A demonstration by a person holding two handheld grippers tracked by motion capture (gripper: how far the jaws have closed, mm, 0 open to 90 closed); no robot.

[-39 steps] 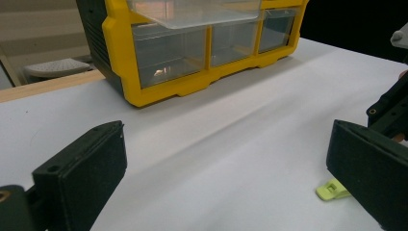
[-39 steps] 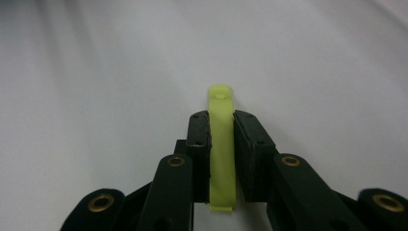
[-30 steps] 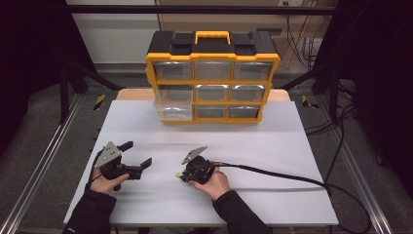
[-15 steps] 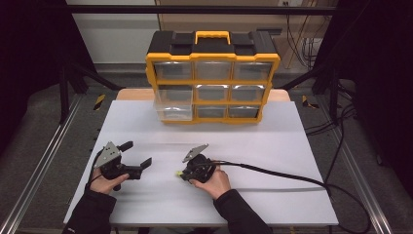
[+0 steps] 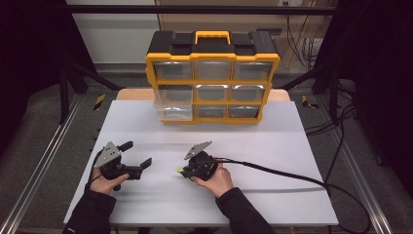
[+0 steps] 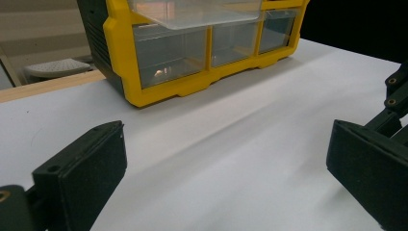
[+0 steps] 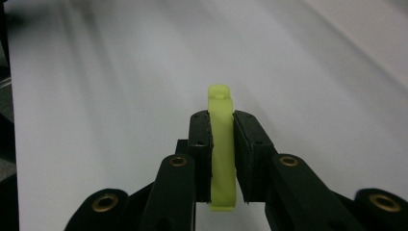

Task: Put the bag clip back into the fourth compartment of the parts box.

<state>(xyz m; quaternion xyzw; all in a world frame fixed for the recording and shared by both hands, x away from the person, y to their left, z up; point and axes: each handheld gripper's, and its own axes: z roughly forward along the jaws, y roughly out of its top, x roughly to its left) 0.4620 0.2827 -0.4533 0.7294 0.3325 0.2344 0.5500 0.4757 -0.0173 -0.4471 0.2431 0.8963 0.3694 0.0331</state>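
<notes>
As a person sat at the near edge of the white worktop (image 5: 272,161), the right tool (image 5: 181,171) was clenched on a small yellow-green piece (image 7: 222,144), which stood on edge between the two black pads and stuck out past their tips. In the high view the piece showed as a pale speck at the tool's front end, low over the worktop's near middle, pointing toward the left edge. The left tool (image 5: 136,155), near the front left corner, stood released with its jaws wide apart and nothing between them. A yellow and black drawer organizer (image 5: 213,78) stood at the far edge, well apart from both tools, one clear drawer (image 5: 171,103) on its left side pulled partly out.
</notes>
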